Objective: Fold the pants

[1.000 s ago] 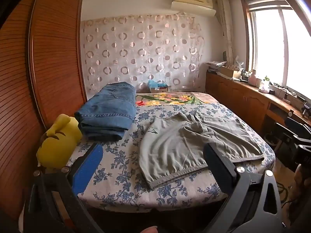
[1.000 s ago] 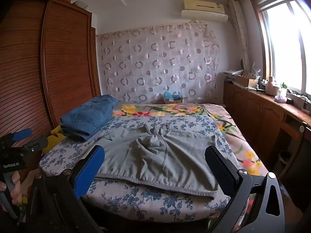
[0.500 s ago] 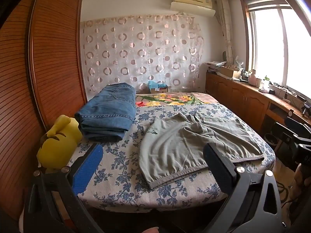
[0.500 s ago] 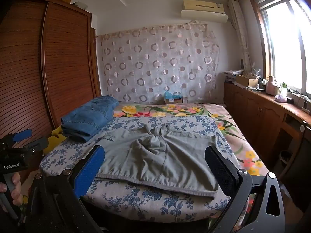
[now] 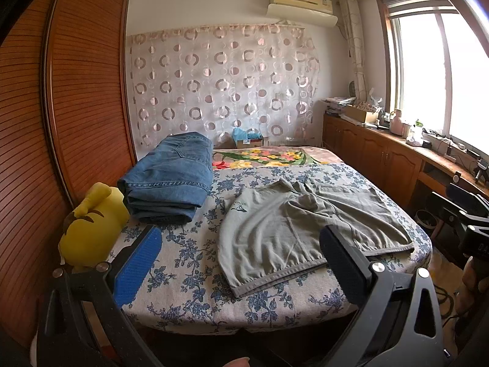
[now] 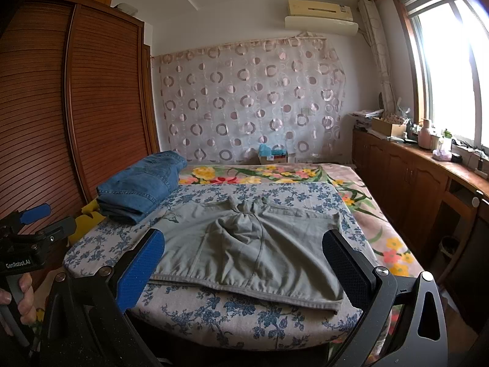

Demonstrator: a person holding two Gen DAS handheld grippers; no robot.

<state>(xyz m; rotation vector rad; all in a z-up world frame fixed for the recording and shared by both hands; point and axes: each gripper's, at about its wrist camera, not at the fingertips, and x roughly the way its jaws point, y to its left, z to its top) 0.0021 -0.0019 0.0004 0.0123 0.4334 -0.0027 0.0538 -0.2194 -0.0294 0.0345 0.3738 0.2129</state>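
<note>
Grey-green pants (image 5: 299,229) (image 6: 247,244) lie spread flat on the blue-flowered bed cover (image 5: 183,263) (image 6: 244,315), waistband toward the bed's near edge. My left gripper (image 5: 241,263) is open, held before the near edge of the bed, left of the pants. My right gripper (image 6: 244,266) is open too, in front of the waistband, not touching the cloth. The left gripper also shows at the left edge of the right wrist view (image 6: 33,218), held by a hand (image 6: 21,302).
Folded blue jeans (image 5: 171,177) (image 6: 140,186) lie at the bed's left side. A yellow plush toy (image 5: 91,229) sits beside them by the wooden wardrobe (image 5: 61,122). A cabinet counter (image 6: 428,165) with clutter runs under the window on the right.
Both views have shifted only slightly; the grippers stay open and the pants have not moved.
</note>
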